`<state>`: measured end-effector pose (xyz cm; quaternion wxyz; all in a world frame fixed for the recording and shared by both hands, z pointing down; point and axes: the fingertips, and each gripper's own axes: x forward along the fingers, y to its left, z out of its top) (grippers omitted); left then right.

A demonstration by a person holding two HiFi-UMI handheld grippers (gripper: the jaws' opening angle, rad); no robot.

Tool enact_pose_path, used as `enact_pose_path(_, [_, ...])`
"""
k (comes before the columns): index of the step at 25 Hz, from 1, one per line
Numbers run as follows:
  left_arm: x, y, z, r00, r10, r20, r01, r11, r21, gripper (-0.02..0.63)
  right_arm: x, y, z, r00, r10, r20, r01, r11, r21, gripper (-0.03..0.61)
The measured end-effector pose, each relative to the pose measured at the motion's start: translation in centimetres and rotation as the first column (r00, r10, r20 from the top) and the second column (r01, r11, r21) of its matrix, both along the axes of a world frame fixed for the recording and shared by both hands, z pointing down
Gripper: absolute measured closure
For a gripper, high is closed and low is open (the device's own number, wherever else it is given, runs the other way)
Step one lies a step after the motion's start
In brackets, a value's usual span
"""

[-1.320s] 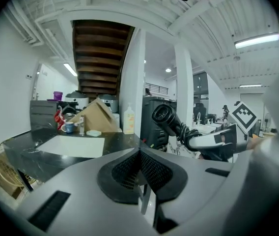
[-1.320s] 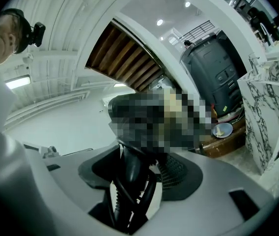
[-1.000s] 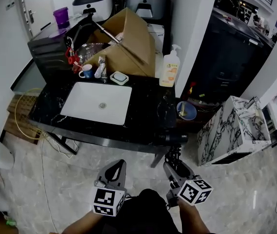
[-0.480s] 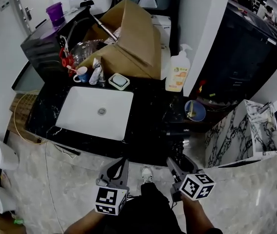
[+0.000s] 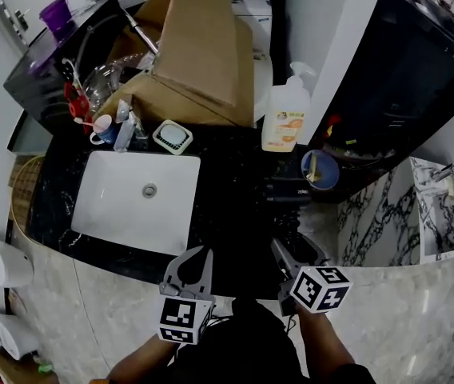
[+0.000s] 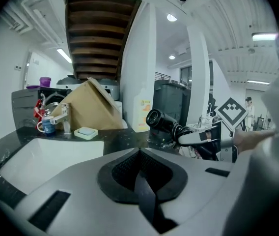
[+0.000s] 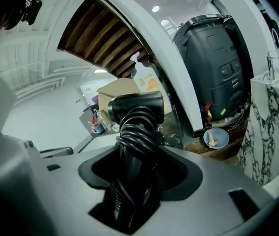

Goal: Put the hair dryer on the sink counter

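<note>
The black hair dryer [image 5: 288, 192] has its cord wound round the handle, and my right gripper [image 5: 292, 245] is shut on that handle. Its barrel hangs over the right part of the black marble sink counter [image 5: 227, 174], near the front edge. In the right gripper view the hair dryer [image 7: 135, 111] stands upright between the jaws of the right gripper [image 7: 131, 181]. My left gripper [image 5: 197, 256] hovers at the counter's front edge beside the white basin [image 5: 131, 206], shut with nothing in it. The left gripper view shows the hair dryer [image 6: 162, 122] at the right.
Behind the basin stand a cardboard box [image 5: 191, 46], a soap dish [image 5: 171, 137], a cup [image 5: 103, 126] and a soap bottle [image 5: 281, 118]. A blue bowl [image 5: 320, 170] sits at the counter's right end. A marble-patterned cabinet [image 5: 443, 206] is further right.
Both grippers have moved forward to the counter and a little down. The hair dryer, earlier over the floor in front of the counter, now hangs over its right part.
</note>
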<state>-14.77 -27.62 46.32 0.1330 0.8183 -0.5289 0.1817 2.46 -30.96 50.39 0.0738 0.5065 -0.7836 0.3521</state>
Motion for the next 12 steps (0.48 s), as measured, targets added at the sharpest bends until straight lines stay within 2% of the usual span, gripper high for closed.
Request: enact_pose_path(12, [2.2, -7.0, 2.2, 1.0, 0.022, 0.007, -0.022, 0.998, -0.051, 0.606, 1.4, -7.0, 3.3, 0.995, 0.033, -0.097, -0.044, 0.993, -0.11, 0.322])
